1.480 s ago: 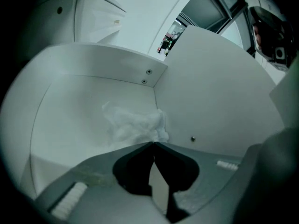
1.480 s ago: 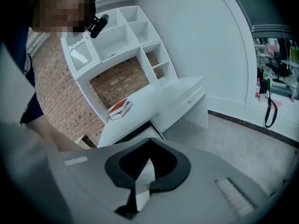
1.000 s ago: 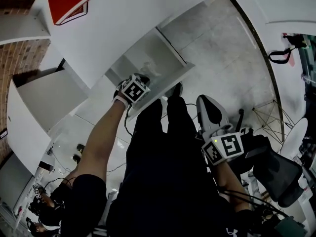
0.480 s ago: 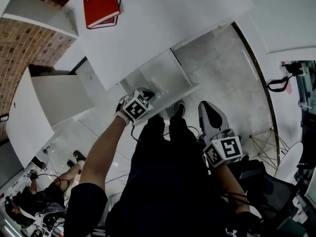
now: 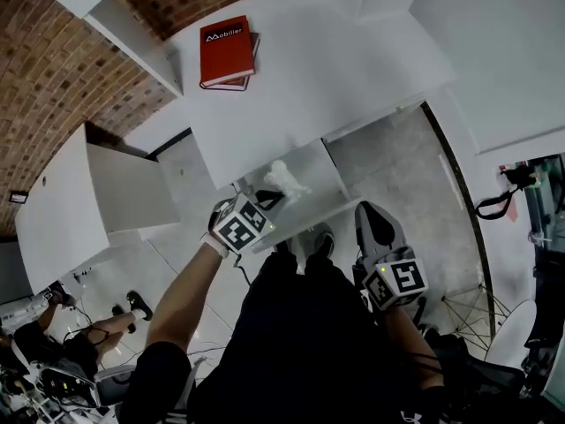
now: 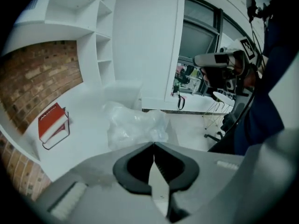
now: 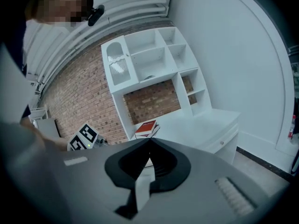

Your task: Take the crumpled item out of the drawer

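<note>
Since a moment ago the crumpled item [image 5: 287, 179] has come into clear sight over the open drawer [image 5: 322, 170]. It lies at 1 o'clock of the left gripper [image 5: 267, 200], whose jaws are closed, seemingly on its edge, so removal is judged under way. The right gripper [image 7: 149, 143] is held closed and empty at 4 o'clock; the pinch itself is hard to make out.

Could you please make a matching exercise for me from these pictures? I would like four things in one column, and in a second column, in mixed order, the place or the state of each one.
Things:
1. red book
2. crumpled plastic
3. drawer
4. right gripper

Places or states:
A. pulled open below the desk edge
B. jaws together, nothing between them
C. lying on the white desk top
D. at the closed tips of the left gripper

Right pairs: 1-C; 2-D; 3-A; 4-B
</note>
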A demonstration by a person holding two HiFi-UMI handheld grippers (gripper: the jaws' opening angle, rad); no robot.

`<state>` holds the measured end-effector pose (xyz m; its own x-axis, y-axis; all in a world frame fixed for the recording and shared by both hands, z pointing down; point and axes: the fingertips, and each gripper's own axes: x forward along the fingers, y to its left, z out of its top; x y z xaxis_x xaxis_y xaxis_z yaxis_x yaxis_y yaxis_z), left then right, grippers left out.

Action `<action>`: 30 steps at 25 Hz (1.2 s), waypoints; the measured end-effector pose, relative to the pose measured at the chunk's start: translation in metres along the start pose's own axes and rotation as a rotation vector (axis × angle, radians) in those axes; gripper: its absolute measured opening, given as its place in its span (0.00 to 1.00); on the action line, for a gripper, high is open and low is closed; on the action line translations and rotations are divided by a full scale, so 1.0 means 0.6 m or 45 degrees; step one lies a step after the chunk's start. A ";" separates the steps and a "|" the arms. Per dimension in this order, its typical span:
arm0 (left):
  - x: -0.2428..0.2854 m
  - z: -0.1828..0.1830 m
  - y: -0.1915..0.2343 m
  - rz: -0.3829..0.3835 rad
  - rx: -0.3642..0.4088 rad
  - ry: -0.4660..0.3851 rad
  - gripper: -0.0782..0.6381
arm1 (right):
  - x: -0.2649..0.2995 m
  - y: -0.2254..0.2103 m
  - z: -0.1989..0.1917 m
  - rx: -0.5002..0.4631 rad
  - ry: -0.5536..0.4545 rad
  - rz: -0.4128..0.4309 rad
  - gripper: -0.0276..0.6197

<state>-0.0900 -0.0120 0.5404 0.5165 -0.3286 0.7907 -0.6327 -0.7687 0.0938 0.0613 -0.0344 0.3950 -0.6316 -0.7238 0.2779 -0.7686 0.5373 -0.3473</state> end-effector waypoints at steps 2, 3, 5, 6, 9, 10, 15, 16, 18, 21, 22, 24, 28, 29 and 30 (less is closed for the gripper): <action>-0.025 0.021 0.013 0.009 0.015 -0.029 0.12 | 0.005 0.008 0.008 -0.014 -0.012 0.015 0.05; -0.035 0.027 0.018 0.011 0.016 -0.034 0.12 | 0.005 0.013 0.009 -0.015 -0.010 0.020 0.05; -0.048 0.035 0.034 0.025 0.020 -0.033 0.12 | 0.006 0.021 0.013 -0.018 -0.003 0.030 0.05; -0.051 0.039 0.046 0.035 0.022 -0.032 0.12 | 0.008 0.024 0.015 -0.021 -0.003 0.034 0.05; -0.051 0.049 0.083 0.037 0.015 -0.029 0.12 | 0.015 0.031 0.025 -0.024 -0.022 0.041 0.05; -0.049 0.051 0.093 0.032 0.018 -0.026 0.12 | 0.016 0.033 0.025 -0.028 -0.018 0.039 0.05; -0.025 0.059 0.138 0.006 0.064 0.017 0.12 | 0.010 0.020 0.021 -0.022 -0.004 -0.016 0.05; -0.018 0.062 0.147 -0.002 0.067 0.021 0.12 | 0.006 0.014 0.020 -0.006 -0.007 -0.037 0.05; -0.005 0.067 0.164 -0.018 0.063 0.027 0.12 | 0.000 0.000 0.015 0.019 -0.012 -0.078 0.05; 0.020 0.067 0.189 -0.034 0.091 0.069 0.12 | -0.008 -0.017 0.008 0.035 -0.003 -0.137 0.05; 0.029 0.066 0.198 -0.036 0.115 0.090 0.12 | -0.010 -0.021 0.006 0.042 0.002 -0.154 0.05; 0.044 0.069 0.215 -0.042 0.150 0.117 0.12 | -0.011 -0.028 0.000 0.053 0.010 -0.185 0.05; 0.080 0.070 0.240 -0.077 0.126 0.130 0.12 | -0.019 -0.045 -0.015 0.073 0.022 -0.242 0.05; 0.089 0.070 0.245 -0.086 0.120 0.133 0.12 | -0.021 -0.048 -0.017 0.080 0.021 -0.257 0.05; 0.095 0.073 0.251 -0.091 0.118 0.136 0.12 | -0.022 -0.051 -0.018 0.085 0.022 -0.271 0.05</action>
<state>-0.1306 -0.1707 0.5732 0.4909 -0.2145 0.8444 -0.5378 -0.8371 0.1000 0.0922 -0.0369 0.4115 -0.4580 -0.8101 0.3660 -0.8766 0.3431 -0.3376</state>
